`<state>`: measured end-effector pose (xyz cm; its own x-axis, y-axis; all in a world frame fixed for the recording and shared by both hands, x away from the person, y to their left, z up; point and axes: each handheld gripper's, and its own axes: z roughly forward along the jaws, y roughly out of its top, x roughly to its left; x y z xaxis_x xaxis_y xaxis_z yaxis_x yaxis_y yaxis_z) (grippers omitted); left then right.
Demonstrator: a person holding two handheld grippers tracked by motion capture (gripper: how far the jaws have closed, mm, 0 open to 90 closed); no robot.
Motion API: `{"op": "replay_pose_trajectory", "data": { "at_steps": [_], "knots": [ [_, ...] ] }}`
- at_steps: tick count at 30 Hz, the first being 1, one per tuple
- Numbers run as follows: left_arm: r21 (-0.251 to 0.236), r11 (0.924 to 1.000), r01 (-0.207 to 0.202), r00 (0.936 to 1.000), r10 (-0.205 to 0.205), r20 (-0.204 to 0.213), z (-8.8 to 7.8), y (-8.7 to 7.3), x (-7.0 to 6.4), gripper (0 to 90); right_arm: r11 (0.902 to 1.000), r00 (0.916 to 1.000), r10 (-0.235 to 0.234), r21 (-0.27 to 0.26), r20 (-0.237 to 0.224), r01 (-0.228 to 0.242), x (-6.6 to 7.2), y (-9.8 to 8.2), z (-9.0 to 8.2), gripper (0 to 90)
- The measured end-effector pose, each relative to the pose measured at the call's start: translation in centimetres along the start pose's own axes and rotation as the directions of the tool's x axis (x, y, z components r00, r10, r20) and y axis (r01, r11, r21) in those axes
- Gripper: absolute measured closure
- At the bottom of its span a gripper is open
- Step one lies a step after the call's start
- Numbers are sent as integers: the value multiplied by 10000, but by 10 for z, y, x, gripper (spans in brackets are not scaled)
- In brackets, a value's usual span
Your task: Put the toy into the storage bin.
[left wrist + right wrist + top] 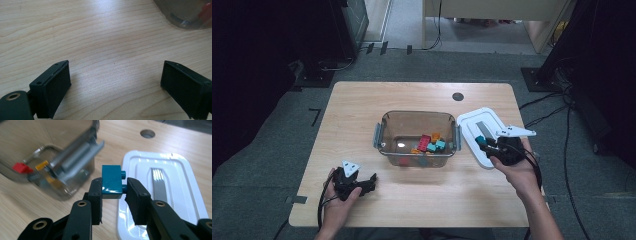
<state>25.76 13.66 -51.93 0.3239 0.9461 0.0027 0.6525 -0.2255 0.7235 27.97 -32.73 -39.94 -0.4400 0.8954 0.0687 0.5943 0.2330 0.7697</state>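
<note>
My right gripper [113,188] is shut on a teal toy brick [111,181], held off the table above the near-left corner of a white lid [160,192]. In the high view that gripper [487,143] hovers over the lid [477,120], just right of a clear plastic bin [384,122] holding several coloured bricks [428,144]. The bin [72,172] appears blurred at left in the right gripper view, with a red brick [21,167] and a yellow brick [41,165] inside. My left gripper [371,182] rests low at the table's front left, jaws wide open with only bare wood between them [115,82].
The bin's corner [185,15] lies ahead and to the right of the left gripper. A round cable hole [457,96] sits in the tabletop behind the lid. Cables [557,107] trail over the floor to the right of the table.
</note>
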Motion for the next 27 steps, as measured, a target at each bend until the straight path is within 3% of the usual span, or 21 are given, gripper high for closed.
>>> {"op": "replay_pose_trajectory", "data": {
  "at_steps": [3, 8, 15, 20, 25, 27],
  "knots": [
    [-11, 10000, -8, 10000, 8, -7, 0, 0, 0, 88, 9998, 9995, -6, -215, -324, -1, 5, 15, -2, 676],
    [5, 10000, -9, 10000, 9, 2, 0, 0, 0, 88, 9982, 9956, -423, -464, -839, 385, 27, 39, 0, 676],
    [-6, 10000, -3, 10000, 3, 1, 0, 0, 0, 88, 9933, 9820, -1155, -223, -1497, 1134, 63, 58, 27, 676],
    [-8, 10000, -2, 10000, 2, -5, 0, 0, 0, 88, 9909, 9763, -1316, 62, -1716, 1347, 74, 62, 45, 671],
    [-6, 10000, -3, 10000, 3, -4, 0, 0, 0, 88, 9918, 9661, -1217, 96, -2275, 1272, 79, 63, 51, 471],
    [-5, 10000, -5, 10000, 5, -3, 0, 0, 0, 88, 9913, 9684, -1273, 54, -2144, 1315, 79, 62, 48, 364]
  ]
}}
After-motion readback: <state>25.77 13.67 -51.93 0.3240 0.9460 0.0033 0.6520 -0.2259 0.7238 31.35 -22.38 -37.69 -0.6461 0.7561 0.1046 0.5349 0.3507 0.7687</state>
